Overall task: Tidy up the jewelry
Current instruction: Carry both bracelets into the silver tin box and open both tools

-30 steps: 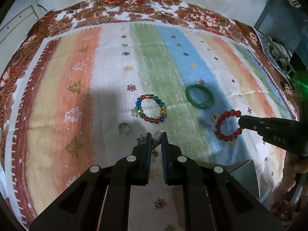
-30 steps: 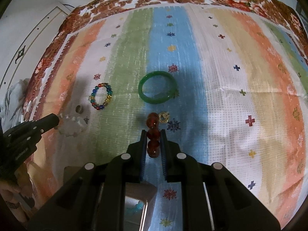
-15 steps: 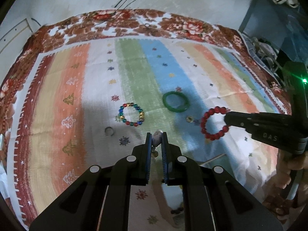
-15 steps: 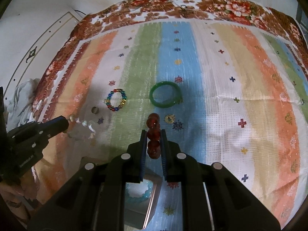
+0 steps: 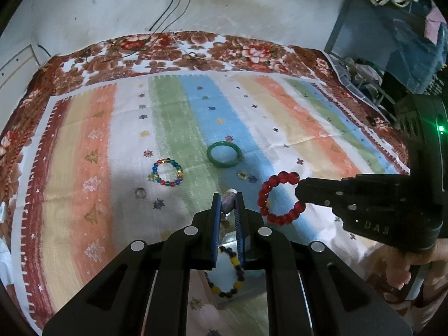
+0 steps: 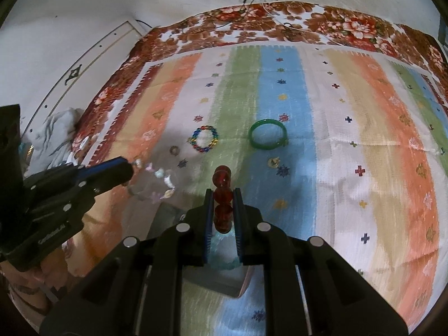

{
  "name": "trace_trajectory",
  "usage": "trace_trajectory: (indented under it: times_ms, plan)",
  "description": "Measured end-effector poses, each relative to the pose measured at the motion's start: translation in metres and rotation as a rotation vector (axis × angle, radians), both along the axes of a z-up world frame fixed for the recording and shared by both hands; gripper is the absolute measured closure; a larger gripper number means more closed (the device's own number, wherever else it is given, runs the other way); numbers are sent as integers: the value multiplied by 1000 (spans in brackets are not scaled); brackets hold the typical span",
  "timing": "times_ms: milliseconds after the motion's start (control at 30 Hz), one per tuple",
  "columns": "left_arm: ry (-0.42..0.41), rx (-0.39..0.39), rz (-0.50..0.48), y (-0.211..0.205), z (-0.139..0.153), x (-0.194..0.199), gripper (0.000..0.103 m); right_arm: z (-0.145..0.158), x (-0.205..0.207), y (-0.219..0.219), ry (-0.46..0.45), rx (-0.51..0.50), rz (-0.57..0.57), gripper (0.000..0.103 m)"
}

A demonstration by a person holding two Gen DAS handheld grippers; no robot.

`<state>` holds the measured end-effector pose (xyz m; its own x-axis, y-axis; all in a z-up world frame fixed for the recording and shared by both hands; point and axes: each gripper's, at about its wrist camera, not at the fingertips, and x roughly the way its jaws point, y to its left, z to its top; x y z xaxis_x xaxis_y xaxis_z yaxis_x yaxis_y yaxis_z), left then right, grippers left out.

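My left gripper (image 5: 227,199) is shut on a pale clear-bead bracelet (image 6: 156,180), held above the cloth. My right gripper (image 6: 222,196) is shut on a red bead bracelet (image 5: 277,198), also lifted; it hangs edge-on between the fingers in the right wrist view (image 6: 222,193). Below both grippers is a mirrored jewelry box (image 5: 252,280) holding a yellow and dark bead bracelet (image 5: 226,280); a pale turquoise bracelet (image 6: 224,254) shows in it under the right gripper. On the cloth lie a green bangle (image 5: 224,154), a multicoloured bead bracelet (image 5: 167,172), a small ring (image 5: 140,192) and a gold trinket (image 5: 242,174).
A striped cloth (image 5: 280,117) over a floral blanket (image 5: 196,53) covers the surface. Cables (image 5: 173,2) run up the back wall. A blue rack with clothes (image 5: 392,28) stands at the far right. A crumpled white cloth (image 6: 56,134) lies off the left edge.
Both grippers have risen and pulled back from the cloth with their bracelets. The box and the bracelets in it have come into view beneath them.
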<state>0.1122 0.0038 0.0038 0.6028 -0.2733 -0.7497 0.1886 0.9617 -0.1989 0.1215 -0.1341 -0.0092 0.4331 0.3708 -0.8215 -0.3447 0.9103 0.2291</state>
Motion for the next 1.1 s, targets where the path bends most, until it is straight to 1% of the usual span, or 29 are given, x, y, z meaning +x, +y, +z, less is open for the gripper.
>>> trace_trajectory:
  times_ms: [267, 467, 833, 933, 967, 1000, 1033, 1100]
  plan:
    - [-18, -1, -26, -11, 3, -27, 94, 1, -34, -1, -2, 22, 32, 88]
    - [-13, 1, -35, -17, 0, -40, 94, -3, -52, 1, 7, 22, 50, 88]
    - [-7, 15, -42, -23, -3, -44, 94, -9, -52, 1, 23, 19, 43, 88]
    - [6, 22, -31, -21, -7, -40, 93, -13, -46, -3, 57, 52, 31, 87]
    - [9, 23, -21, -20, -9, -38, 90, -15, -43, -4, 68, 57, 21, 86]
    - [14, 24, -18, -18, -10, -36, 82, -15, -41, -6, 67, 50, 10, 75]
    - [16, 24, -12, -16, -10, -34, 80, -14, -40, -7, 60, 40, 1, 64]
    - [17, 24, -1, -12, -10, -32, 77, -13, -37, -9, 44, 14, -17, 57]
